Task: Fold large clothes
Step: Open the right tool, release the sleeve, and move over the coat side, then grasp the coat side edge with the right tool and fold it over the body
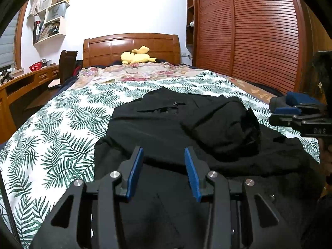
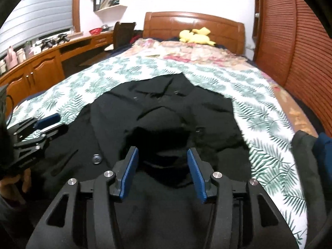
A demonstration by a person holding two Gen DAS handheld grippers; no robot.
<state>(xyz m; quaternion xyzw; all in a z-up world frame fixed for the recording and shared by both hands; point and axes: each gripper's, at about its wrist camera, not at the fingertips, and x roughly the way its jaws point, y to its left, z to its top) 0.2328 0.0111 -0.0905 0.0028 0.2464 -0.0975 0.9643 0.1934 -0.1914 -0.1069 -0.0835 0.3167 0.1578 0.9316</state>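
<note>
While the left gripper [image 1: 164,157] hovers with its 2 blue pads parted and nothing between them, the black coat [image 1: 166,124] lies spread just ahead of and beneath it on the leaf-print bedspread [image 1: 62,128], a folded-over bulge of cloth forward and to its right. Further right, the right gripper [image 2: 162,157] also stands open and empty above the coat, whose collar [image 2: 164,89] lies straight ahead; a button [image 2: 96,158] sits just left of its left pad
</note>
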